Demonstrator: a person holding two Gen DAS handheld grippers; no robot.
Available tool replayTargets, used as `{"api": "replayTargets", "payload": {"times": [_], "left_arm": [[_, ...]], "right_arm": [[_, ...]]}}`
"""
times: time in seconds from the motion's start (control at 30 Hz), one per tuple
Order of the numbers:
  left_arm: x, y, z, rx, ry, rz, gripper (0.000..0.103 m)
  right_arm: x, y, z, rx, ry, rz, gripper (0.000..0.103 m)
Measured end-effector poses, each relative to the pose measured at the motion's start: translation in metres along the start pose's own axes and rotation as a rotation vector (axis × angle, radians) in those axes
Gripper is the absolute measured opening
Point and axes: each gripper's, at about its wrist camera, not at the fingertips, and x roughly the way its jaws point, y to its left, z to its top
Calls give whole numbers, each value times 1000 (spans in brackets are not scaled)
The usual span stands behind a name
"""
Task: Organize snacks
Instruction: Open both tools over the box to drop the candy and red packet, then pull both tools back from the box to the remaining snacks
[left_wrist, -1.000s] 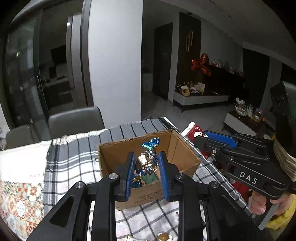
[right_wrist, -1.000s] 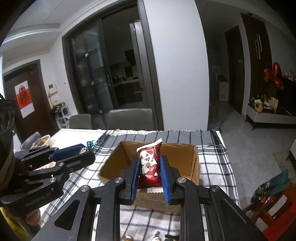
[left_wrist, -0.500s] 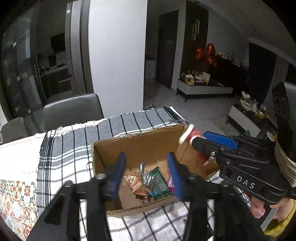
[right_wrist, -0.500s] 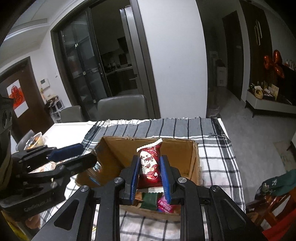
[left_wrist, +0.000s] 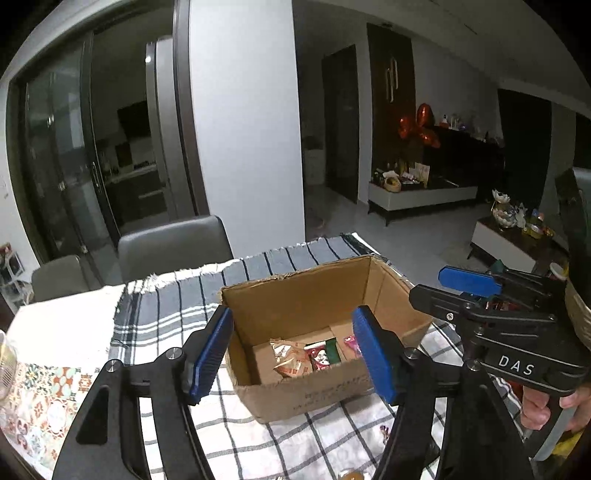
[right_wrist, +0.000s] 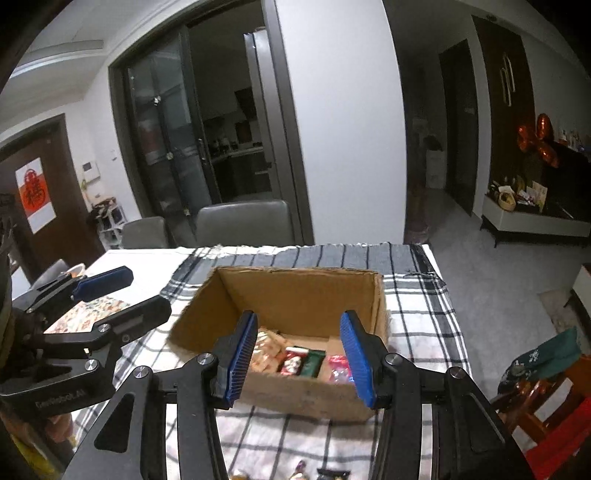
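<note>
An open cardboard box stands on the checked cloth, and the right wrist view shows the box from the other side. Inside lie a tan packet, a red packet, a green one and a pink one. My left gripper hovers over the box's near edge, its jaws opening with nothing between the blue pads. Over the near wall, my right gripper is also opening and holds nothing. Each gripper shows in the other's view, the right gripper and the left gripper.
The checked cloth covers the table up to its right edge. Two grey chairs stand behind the table. A patterned mat lies at the left. Loose sweets sit near the front edge. A hand grips the right tool's handle.
Both grippers have let go: the left dropped its shiny wrapped sweets and the right dropped the red packet into the box. Both pairs of jaws now stand wider apart.
</note>
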Motion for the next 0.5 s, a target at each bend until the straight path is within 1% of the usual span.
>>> {"api": "replayTargets", "payload": {"times": [0.2,0.4,0.5], "left_arm": [[-33,-4,-12,3,-45,0,67],[-51,-10,-30,11,-52,0,67],[-58,-12,-39,8,-57,-12,67]], "right_arm": [[-24,9,-11,-1,-20,33,48],[-45,18,-28,-25,-62,19,48],[-55,23,-40,-49,-87,-5,48]]}}
